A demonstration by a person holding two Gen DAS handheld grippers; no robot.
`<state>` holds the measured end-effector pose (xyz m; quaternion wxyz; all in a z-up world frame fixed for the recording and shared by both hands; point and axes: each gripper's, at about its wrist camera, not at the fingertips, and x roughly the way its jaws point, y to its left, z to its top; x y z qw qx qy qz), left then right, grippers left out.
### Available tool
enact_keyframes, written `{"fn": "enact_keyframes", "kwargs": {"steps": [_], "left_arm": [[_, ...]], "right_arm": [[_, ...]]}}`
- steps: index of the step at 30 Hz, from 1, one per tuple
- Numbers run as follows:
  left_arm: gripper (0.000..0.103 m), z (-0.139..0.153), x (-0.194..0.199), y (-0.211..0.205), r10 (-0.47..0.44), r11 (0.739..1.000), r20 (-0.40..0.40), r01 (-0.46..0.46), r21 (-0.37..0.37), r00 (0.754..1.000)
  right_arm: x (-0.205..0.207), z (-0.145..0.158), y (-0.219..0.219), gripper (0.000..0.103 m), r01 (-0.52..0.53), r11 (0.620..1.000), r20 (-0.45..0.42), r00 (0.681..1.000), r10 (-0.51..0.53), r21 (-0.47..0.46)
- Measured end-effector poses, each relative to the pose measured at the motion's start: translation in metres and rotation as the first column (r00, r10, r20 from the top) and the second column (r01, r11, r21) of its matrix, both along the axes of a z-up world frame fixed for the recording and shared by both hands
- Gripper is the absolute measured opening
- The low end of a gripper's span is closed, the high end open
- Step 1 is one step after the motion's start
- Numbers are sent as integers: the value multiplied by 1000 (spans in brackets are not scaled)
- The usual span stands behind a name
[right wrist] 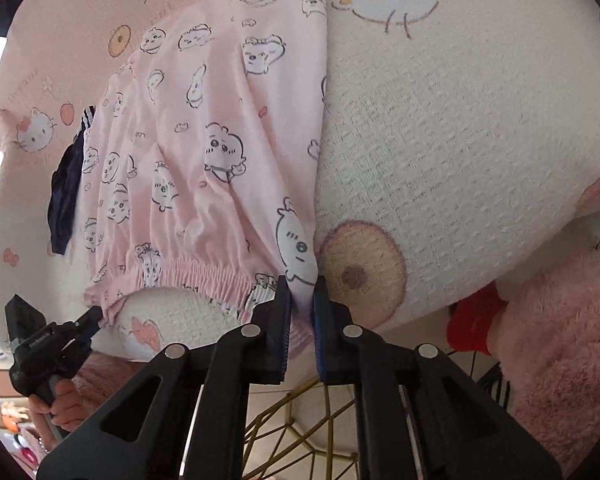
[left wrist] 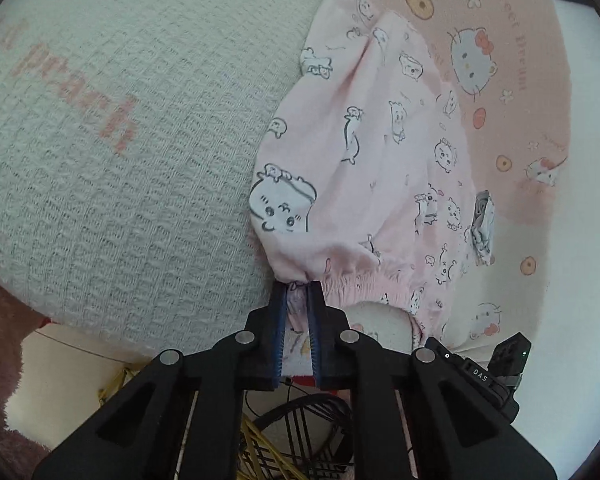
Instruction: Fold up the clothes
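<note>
Left wrist: hand-held gripper pinches shorts' waistband

Home bedroom: cartoon-cat blanket, fluffy pink rug, wire basket.

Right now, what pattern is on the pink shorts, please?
Small cartoon animals on the pink shorts; right wrist view.

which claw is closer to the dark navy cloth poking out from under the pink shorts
Left. The left claw grips the waistband corner just below the navy cloth; the right claw grips the opposite corner of the pink shorts.
</note>
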<state>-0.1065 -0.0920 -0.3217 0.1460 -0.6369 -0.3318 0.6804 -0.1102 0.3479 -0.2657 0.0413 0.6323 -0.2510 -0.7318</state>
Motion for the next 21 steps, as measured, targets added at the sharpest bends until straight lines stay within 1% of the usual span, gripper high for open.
{"fn": "enact_keyframes", "kwargs": {"steps": [2, 4, 7, 8, 9, 10, 11, 12, 15, 16, 17, 18, 19, 21], "left_arm": [[14, -2, 2, 0, -3, 1000, 9, 3, 28, 1000], [16, -4, 2, -1, 2, 999, 9, -2, 51, 1000], [20, -6, 1, -2, 8, 997, 0, -8, 83, 1000], [26, -5, 0, -1, 7, 995, -5, -6, 97, 1000], [34, -5, -1, -1, 6, 994, -10, -4, 111, 1000], [39, -4, -2, 1, 2, 992, -17, 0, 124, 1000], [44, -3, -3, 3, -4, 993, -26, 8, 121, 1000], [45, -1, -5, 7, -13, 994, -37, 17, 106, 999], [45, 5, -8, 16, -35, 997, -70, 40, 61, 997], [43, 7, -8, 19, -38, 998, -83, 42, 44, 996], [32, 8, -8, 21, -43, 999, -90, 46, 28, 995], [22, 8, -7, 22, -40, 999, -88, 42, 25, 995], [22, 8, -5, 21, -30, 999, -83, 32, 32, 996], [22, 5, -3, 19, -13, 998, -62, 17, 55, 998]], "right_arm": [[5, -3, 6, 19, 34, 998, 26, 999, -33, -49], [11, -8, 13, 24, 75, 992, 57, 996, -70, -105], [15, -15, 18, 25, 111, 978, 92, 991, -96, -176], [14, -17, 17, 26, 116, 977, 95, 990, -100, -181], [12, -20, 16, 28, 121, 975, 98, 990, -104, -187], [11, -21, 14, 30, 123, 974, 100, 989, -106, -189], [11, -21, 13, 32, 121, 976, 99, 990, -104, -183], [11, -21, 13, 32, 118, 978, 98, 990, -103, -174], [14, -19, 12, 33, 111, 983, 91, 991, -98, -144], [15, -18, 11, 32, 105, 985, 81, 992, -94, -137], [15, -15, 10, 28, 98, 986, 66, 994, -90, -137], [15, -12, 9, 20, 92, 986, 51, 995, -86, -137], [15, -10, 8, 11, 86, 987, 35, 996, -81, -137], [15, -6, 6, 11, 75, 988, 10, 997, -74, -137]]}}
